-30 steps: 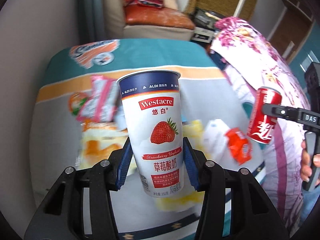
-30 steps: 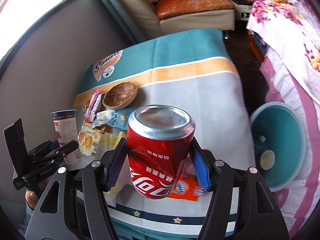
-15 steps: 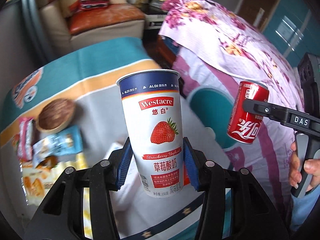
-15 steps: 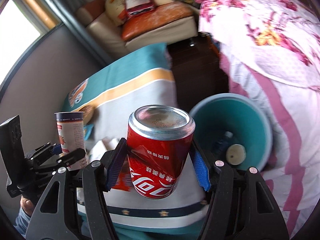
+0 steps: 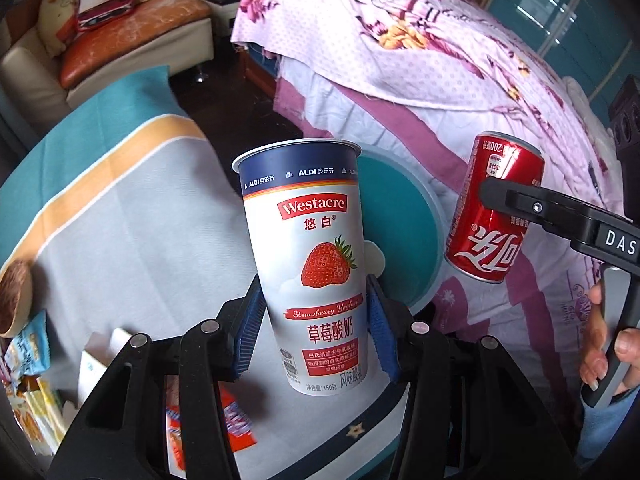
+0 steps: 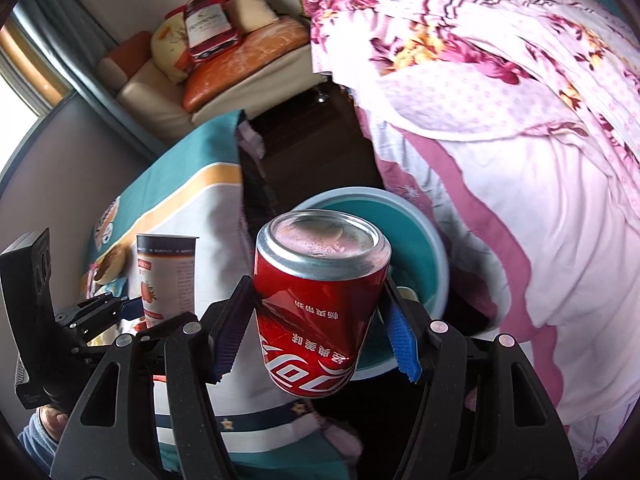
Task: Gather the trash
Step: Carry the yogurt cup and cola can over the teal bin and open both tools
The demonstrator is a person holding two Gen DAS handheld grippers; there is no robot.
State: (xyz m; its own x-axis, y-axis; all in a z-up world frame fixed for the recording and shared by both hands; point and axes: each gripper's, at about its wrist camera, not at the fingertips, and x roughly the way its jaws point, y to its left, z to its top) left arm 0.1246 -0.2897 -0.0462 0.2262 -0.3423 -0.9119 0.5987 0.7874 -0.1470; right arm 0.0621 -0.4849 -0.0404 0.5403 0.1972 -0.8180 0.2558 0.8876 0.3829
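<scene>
My left gripper (image 5: 314, 330) is shut on a white strawberry yoghurt cup (image 5: 308, 256), held upright in the air over the table's right edge. My right gripper (image 6: 316, 322) is shut on a dented red cola can (image 6: 320, 292), held upside down. A teal round bin (image 6: 416, 236) stands on the floor behind the can, between table and bed; it also shows behind the cup in the left wrist view (image 5: 400, 232). The can (image 5: 492, 212) shows to the right there, and the cup (image 6: 166, 276) shows to the left in the right wrist view.
The table (image 5: 132, 232) has a grey, orange and teal cloth. Snack wrappers (image 5: 28, 364), a brown bowl (image 5: 12, 300) and an orange packet (image 5: 236, 420) lie on it at the left. A flowered bed (image 6: 520, 128) fills the right. A sofa (image 6: 224, 68) stands at the back.
Both grippers have swung right, away from the table's middle toward the bin, each still holding its item. The bin now sits right behind the cup and the can.
</scene>
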